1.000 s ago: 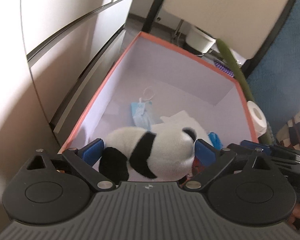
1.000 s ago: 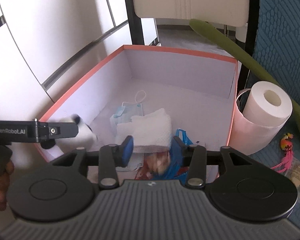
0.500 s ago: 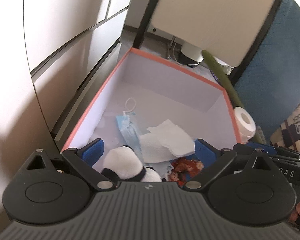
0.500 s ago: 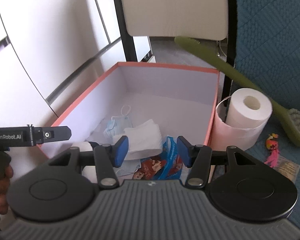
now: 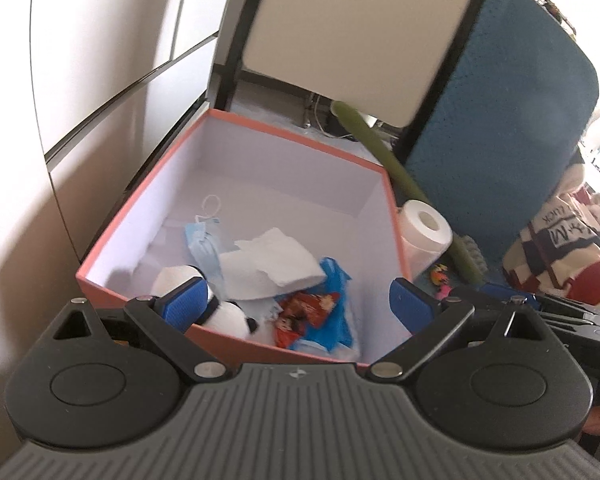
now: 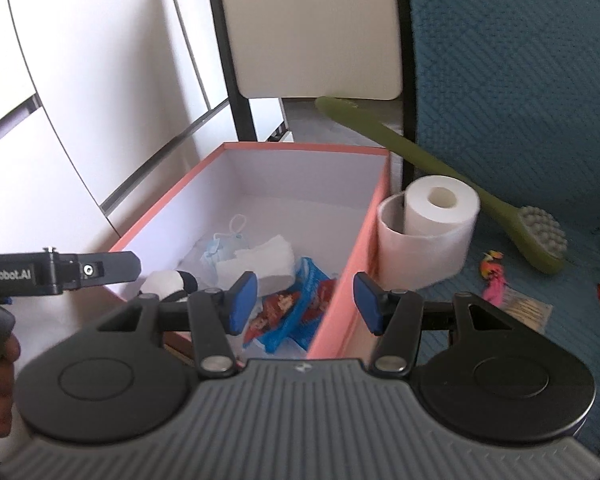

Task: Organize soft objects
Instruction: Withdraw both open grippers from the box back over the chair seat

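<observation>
Both grippers hang above the near edge of the salmon-rimmed box (image 5: pixel 168 168), and neither holds anything: the left gripper (image 5: pixel 296 296) has its blue pads spread wide with only the box interior showing between them, and the right gripper (image 6: pixel 305 300) stands about half spread with its gap over the box's near right wall. The soft things already lie inside, low in the centre of both views: the panda plush (image 5: pixel 188 280) at the near left corner, partly behind the left pad, the folded white cloth (image 5: pixel 272 264) beside it, a blue face mask (image 5: pixel 202 240) further in, and bright snack packets (image 6: pixel 288 312) at the near wall. Outside, right of the box in the right wrist view, the toilet paper roll (image 6: pixel 432 232) stands just beside the wall, with a green long-handled brush (image 6: pixel 532 232) leaning behind it and small bright trinkets (image 6: pixel 494 276) on the blue mat (image 6: pixel 520 120). The step in hand looks like clearing away from the box to fetch the next soft item, likely the roll. To do it well, lift clear of the rim before swinging right so a pad does not catch the wall, widen the right jaws enough to span the roll, and approach from above, gripping across its sides without brushing the handle behind
</observation>
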Action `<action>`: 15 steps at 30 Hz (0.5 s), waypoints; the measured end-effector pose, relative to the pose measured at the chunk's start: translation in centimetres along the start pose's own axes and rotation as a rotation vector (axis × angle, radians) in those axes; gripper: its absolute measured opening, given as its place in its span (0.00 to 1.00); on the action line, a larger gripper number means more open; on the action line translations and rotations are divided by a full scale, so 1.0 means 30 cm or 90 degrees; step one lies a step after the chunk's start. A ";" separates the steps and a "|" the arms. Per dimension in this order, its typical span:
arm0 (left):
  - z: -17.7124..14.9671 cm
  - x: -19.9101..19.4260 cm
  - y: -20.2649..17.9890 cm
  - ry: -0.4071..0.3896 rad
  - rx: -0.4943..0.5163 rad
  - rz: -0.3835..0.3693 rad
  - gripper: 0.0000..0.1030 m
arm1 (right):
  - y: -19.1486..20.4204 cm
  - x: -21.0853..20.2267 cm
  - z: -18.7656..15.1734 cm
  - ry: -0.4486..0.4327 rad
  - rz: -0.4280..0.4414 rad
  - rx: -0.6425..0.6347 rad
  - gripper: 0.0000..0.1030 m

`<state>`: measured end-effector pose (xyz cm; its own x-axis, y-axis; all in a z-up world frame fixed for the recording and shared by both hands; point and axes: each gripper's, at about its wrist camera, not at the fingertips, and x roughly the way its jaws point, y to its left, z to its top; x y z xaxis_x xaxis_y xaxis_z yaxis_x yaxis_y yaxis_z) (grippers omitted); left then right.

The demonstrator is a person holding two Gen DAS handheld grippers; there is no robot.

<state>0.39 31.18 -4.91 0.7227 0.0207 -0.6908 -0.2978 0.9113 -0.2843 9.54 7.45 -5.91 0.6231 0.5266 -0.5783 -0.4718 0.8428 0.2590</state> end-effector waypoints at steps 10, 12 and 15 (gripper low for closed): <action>-0.072 -0.038 -0.185 0.008 0.031 -0.046 0.96 | -0.129 -0.156 -0.066 -0.025 -0.045 0.033 0.55; -0.084 -0.037 -0.232 0.010 0.041 -0.061 0.96 | -0.159 -0.187 -0.082 -0.029 -0.057 0.042 0.55; -0.100 -0.033 -0.301 0.013 0.060 -0.079 0.96 | -0.204 -0.229 -0.105 -0.035 -0.073 0.058 0.55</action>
<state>0.50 21.69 -3.66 0.7378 -0.1020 -0.6673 -0.1466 0.9407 -0.3058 6.18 -1.66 -5.96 0.7037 0.4293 -0.5661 -0.3384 0.9032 0.2641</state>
